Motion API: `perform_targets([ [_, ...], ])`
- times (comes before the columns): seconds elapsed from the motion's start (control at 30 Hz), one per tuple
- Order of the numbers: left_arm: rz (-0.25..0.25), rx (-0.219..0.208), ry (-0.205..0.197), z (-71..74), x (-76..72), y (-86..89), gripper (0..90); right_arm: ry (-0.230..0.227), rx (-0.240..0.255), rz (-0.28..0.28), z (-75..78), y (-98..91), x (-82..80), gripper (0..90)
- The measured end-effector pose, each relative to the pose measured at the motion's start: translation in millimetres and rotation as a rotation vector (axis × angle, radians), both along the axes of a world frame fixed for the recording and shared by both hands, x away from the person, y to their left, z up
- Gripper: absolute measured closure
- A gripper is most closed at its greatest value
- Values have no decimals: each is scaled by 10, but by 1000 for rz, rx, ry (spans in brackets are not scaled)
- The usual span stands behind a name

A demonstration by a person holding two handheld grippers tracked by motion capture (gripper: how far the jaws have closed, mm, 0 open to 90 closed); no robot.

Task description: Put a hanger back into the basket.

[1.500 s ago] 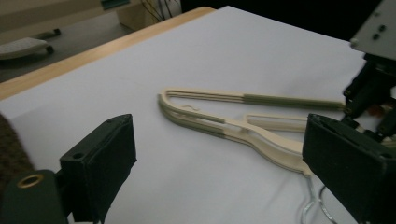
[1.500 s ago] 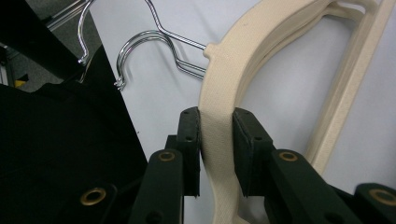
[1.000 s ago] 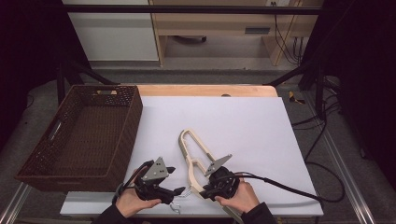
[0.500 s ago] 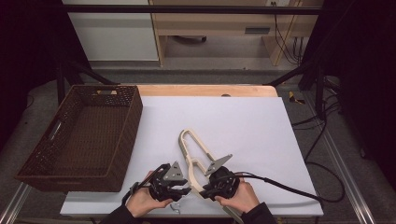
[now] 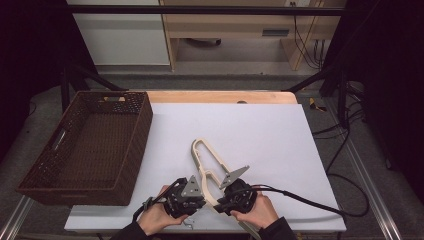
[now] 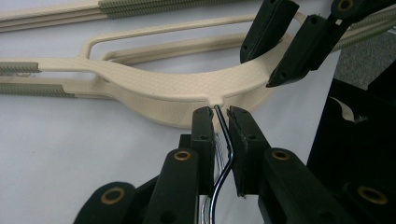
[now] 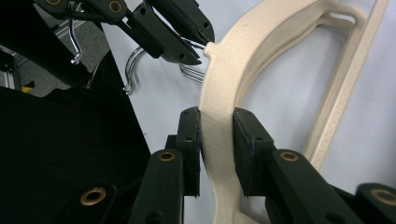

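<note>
Cream hanger [image 5: 210, 167] shoulder partly hidden between right gripper [image 7: 217, 140] fingers.

Both forearms enter at the bottom centre of the high view. Left tool [image 5: 199, 199] sits lower centre-left, right tool [image 5: 226, 196] just beside it, tips angled toward each other. Left jaws have just been closing, now nearly together around a thin wire. Right jaws clamped, pads [image 7: 245, 140] pressing both sides of a cream bar.

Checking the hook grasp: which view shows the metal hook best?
Left gripper view: the hook runs between the left gripper's closing fingers. Right gripper view shows its curve farther off; high view barely shows it.
</note>
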State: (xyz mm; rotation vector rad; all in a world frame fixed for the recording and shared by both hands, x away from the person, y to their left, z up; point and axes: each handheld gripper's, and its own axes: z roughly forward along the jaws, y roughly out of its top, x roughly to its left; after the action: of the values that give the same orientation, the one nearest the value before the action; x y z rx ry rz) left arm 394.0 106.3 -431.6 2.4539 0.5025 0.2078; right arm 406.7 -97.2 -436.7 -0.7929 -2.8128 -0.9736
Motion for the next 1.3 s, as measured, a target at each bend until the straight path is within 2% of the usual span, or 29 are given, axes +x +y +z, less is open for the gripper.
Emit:
perform_targets([
  [0.13, 2, 10, 13, 14, -13, -12, 815, -18, -8, -5, 7, 2, -24, 715],
  [0.2, 14, 19, 12, 17, -12, -14, 817, -43, 4, 7, 4, -6, -29, 659],
  [0.27, 28, 11, 22, 25, -4, -2, 817, -81, 0, -5, 28, -9, -79, 590],
  [0.3, 30, 9, 27, 29, 2, 2, 817, -115, 1, -21, 36, -8, -102, 558],
  [0.37, 36, 6, 34, 43, 7, 7, 817, -152, -1, -12, 31, -12, -110, 513],
  [0.47, 48, -1, 41, 68, 12, 1, 817, -210, -19, -18, 5, 12, -124, 485],
  [0.5, 52, -2, 41, 73, 14, -1, 816, -231, -27, -10, -8, 18, -121, 490],
  [0.57, 62, -8, 45, 89, 23, -2, 816, -244, -37, -11, -25, 36, -130, 505],
  [0.73, 71, -41, 74, 99, 39, -2, 820, -316, -74, 3, -28, 65, -152, 609],
  [0.8, 81, -41, 68, 108, 30, -14, 822, -338, -89, 23, -30, 87, -163, 649],
  [0.83, 72, -32, 67, 117, 35, -10, 822, -342, -102, 25, -28, 103, -176, 666],
  [0.87, 78, -53, 75, 114, 32, -12, 822, -352, -94, 29, -39, 115, -178, 688],
  [0.9, 77, -52, 76, 114, 33, -10, 822, -350, -106, 41, -38, 123, -185, 724],
  [1.0, 79, -59, 74, 124, 31, -4, 817, -357, -115, 50, -30, 121, -195, 736],
  [1.07, 78, -85, 54, 158, 32, 28, 800, -379, -120, 53, -17, 111, -199, 748],
  [1.1, 82, -100, 47, 184, 32, 47, 757, -382, -121, 50, -6, 104, -201, 753],
  [1.13, 96, -131, 35, 237, 29, 83, 712, -391, -114, 61, -2, 95, -188, 755],
  [1.2, 118, -207, -5, 338, 22, 158, 573, -391, -115, 41, 32, 82, -198, 758],
  [1.23, 125, -240, -10, 381, 26, 193, 504, -398, -109, 52, 43, 65, -186, 760],
  [1.27, 139, -291, -24, 452, 29, 254, 451, -404, -118, 39, 60, 60, -193, 762],
  [1.3, 146, -324, -41, 509, 32, 310, 401, -404, -113, 27, 80, 51, -193, 764],
])
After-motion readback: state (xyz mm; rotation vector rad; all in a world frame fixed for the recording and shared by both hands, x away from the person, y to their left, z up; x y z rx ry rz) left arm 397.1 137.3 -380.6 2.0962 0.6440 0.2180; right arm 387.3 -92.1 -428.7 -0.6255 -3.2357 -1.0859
